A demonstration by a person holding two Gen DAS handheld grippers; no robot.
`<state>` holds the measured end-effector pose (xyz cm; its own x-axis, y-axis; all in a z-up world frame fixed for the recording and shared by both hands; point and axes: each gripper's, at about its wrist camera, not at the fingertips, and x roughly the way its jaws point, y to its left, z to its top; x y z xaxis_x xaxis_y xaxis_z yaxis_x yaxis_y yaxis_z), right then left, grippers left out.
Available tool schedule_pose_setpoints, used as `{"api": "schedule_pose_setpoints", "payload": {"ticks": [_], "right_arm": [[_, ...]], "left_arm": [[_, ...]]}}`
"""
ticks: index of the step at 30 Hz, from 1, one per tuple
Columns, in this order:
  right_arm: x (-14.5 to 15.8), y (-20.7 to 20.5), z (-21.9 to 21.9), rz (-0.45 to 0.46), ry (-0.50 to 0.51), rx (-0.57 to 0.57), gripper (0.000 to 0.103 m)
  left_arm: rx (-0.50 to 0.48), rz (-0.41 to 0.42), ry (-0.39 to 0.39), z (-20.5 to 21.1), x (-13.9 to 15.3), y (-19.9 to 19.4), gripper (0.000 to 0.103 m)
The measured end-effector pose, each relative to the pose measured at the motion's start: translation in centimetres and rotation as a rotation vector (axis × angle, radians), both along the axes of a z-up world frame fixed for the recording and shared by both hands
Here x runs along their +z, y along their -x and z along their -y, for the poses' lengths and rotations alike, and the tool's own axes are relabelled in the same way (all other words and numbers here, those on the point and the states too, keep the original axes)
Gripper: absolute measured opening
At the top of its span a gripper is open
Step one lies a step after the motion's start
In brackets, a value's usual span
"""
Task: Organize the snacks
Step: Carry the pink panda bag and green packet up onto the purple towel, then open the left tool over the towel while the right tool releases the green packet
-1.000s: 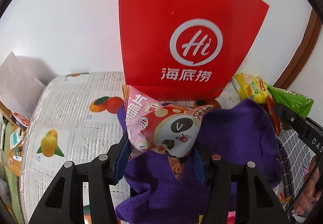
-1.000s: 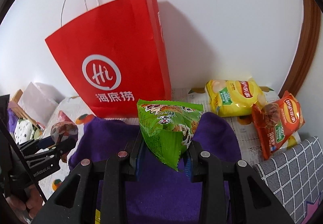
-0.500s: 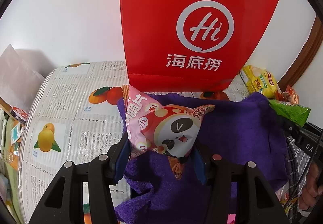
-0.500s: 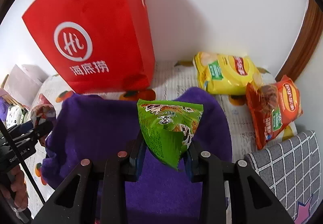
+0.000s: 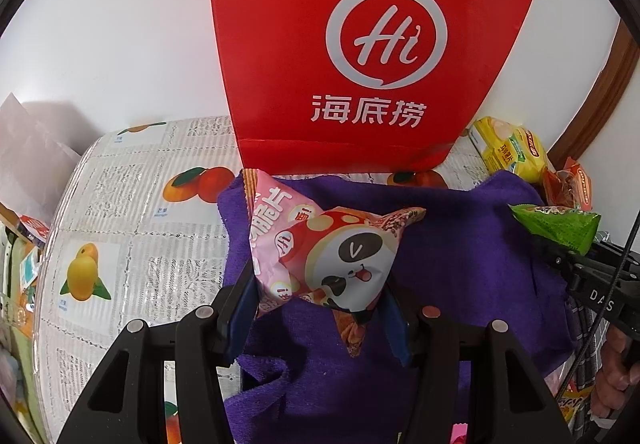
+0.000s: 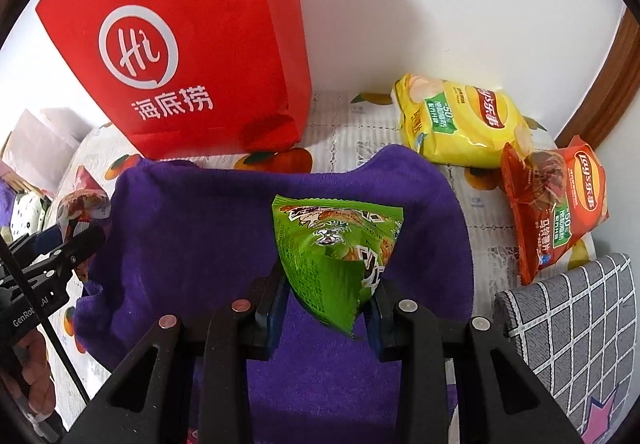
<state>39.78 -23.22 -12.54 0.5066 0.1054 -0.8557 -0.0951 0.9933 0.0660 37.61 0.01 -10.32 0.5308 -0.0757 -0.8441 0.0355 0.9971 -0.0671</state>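
My left gripper [image 5: 320, 308] is shut on a pink panda snack packet [image 5: 320, 248], held above a purple towel [image 5: 460, 276]. My right gripper [image 6: 328, 296] is shut on a green snack packet [image 6: 336, 252], also above the purple towel [image 6: 192, 228]. A tall red paper bag [image 5: 360, 44] stands against the wall behind the towel; it also shows in the right wrist view [image 6: 180, 56]. The right gripper with the green packet [image 5: 560, 224] shows at the right of the left wrist view. The left gripper [image 6: 68, 240] shows at the left of the right wrist view.
A yellow chip bag [image 6: 460, 120] and an orange chip bag [image 6: 556, 208] lie at the back right on the fruit-print tablecloth [image 5: 120, 228]. A grey checked cushion [image 6: 576, 324] is at the right. White paper [image 5: 28, 160] and clutter sit at the far left.
Both grippers have moved closer to the red bag and towel, each still holding its packet. The bag looms larger in both views.
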Motion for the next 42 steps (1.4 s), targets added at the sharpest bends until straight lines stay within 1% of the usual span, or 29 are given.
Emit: {"api": "schedule_pose_setpoints", "payload": {"ticks": [9,13,15,18,20,21,22,23,25,26,31,34,38,40,42], "right_arm": [[-0.6,-0.4,0.3,-0.026,0.002,-0.017,0.034],[-0.8,-0.4,0.2,-0.037,-0.009,0.002,0.034],[-1.0,-0.4,0.0,-0.032,0.010,0.001,0.035],[-1.7,-0.7,-0.2,-0.053,0.047,0.001,0.035],[-2.2,-0.9,-0.1,-0.071,0.044,0.001,0.036],[-2.4,-1.1,0.0,-0.081,0.039,0.001,0.039],[-2.5,-1.2,0.1,-0.091,0.026,-0.002,0.046],[-2.5,-1.3,0.2,-0.094,0.007,-0.007,0.049],[-2.5,-1.4,0.2,-0.097,-0.016,-0.005,0.060],[-2.4,-1.3,0.1,-0.096,-0.014,0.001,0.061],[-1.2,-0.7,-0.1,-0.056,0.013,-0.002,0.063],[0.0,-0.2,0.1,-0.006,0.010,-0.022,0.063],[0.9,0.2,0.4,0.023,-0.019,-0.038,0.063],[1.3,0.5,0.6,0.050,-0.020,-0.053,0.063],[1.5,0.6,0.7,0.077,0.000,-0.074,0.063]], "left_arm": [[0.005,-0.017,-0.001,-0.1,-0.3,-0.3,0.054],[0.004,-0.018,0.009,-0.1,-0.3,-0.3,0.054],[0.002,-0.020,0.010,-0.1,-0.4,-0.3,0.054],[-0.004,-0.023,0.012,0.0,-0.5,-0.3,0.054],[-0.012,-0.030,0.016,0.2,-0.8,-0.4,0.054],[-0.014,-0.033,0.018,0.3,-0.9,-0.4,0.054],[-0.017,-0.037,0.020,0.4,-1.0,-0.4,0.054],[-0.018,-0.043,0.021,0.5,-1.1,-0.4,0.054],[-0.018,-0.050,0.020,0.6,-1.4,-0.5,0.054],[-0.018,-0.053,0.017,0.7,-1.5,-0.5,0.054],[-0.018,-0.065,0.021,0.8,-1.7,-0.7,0.054],[-0.016,-0.078,0.021,0.8,-2.0,-1.0,0.055],[-0.013,-0.089,0.032,0.7,-2.1,-1.1,0.055],[-0.012,-0.090,0.031,0.7,-2.1,-1.2,0.057],[-0.007,-0.093,0.019,0.8,-2.1,-1.3,0.060]]}}
